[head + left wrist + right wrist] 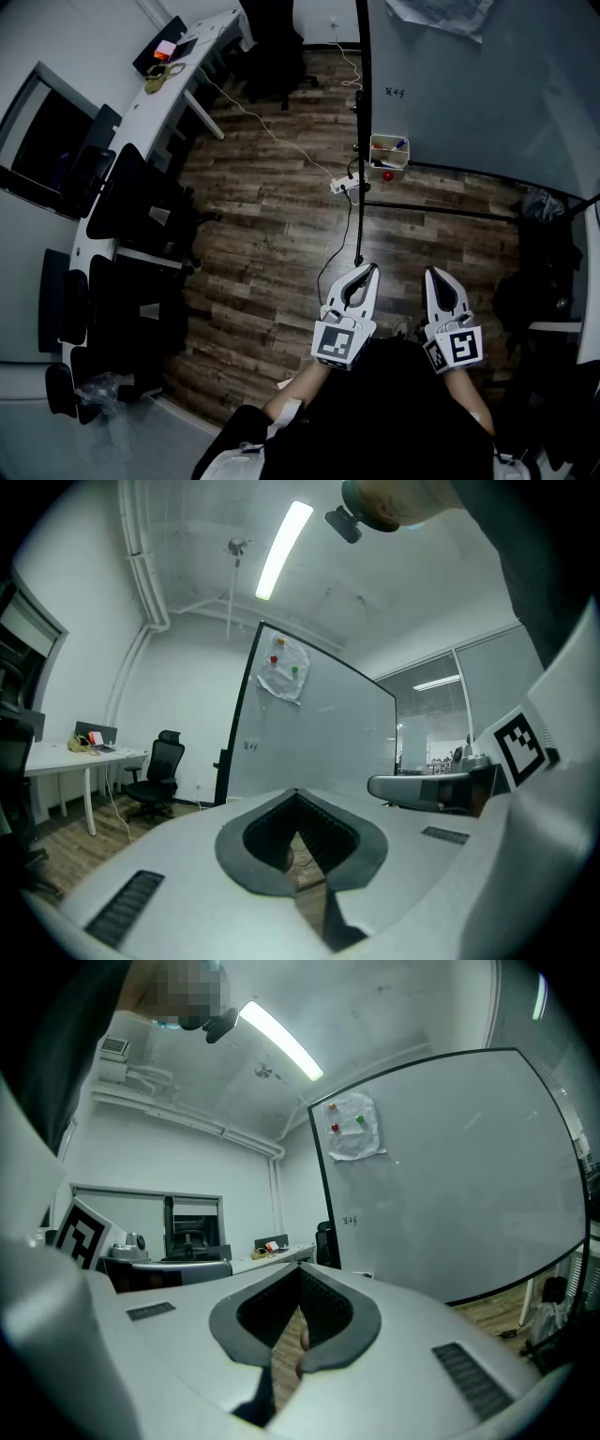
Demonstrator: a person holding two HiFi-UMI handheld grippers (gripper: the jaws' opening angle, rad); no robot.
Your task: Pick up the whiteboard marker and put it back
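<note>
Both tongs are empty and pressed together: the left gripper (370,270) shows its jaws meeting at the tips with only a hollow behind them and floorboards showing through it, and the right gripper (433,274) looks the same in its own view. They are held low and close to the person's body, side by side, tips pointing ahead over the wooden floor (272,234). The whiteboard marker (399,144), which appears as a small stick with a blue end, sits in a small open box (376,154) hung on the dark post at the lower left corner of the whiteboard (487,84). That is well apart from both tongs, straight ahead and higher up in the head view. The box lies roughly between the two lines of reach, a shade toward the left gripper's side, so there is little to choose between the hands. The marker seems to lie slantwise across the box, but it is too small to fix its long axis firmly. Neither gripper view shows the box, only the board's face. A small red thing (387,175) sits just under the box, and a white power strip (342,185) with its cable lies on the floor on the way. The reach probably means stepping forward, parting one pair of jaws and meeting the marker across its length
</note>
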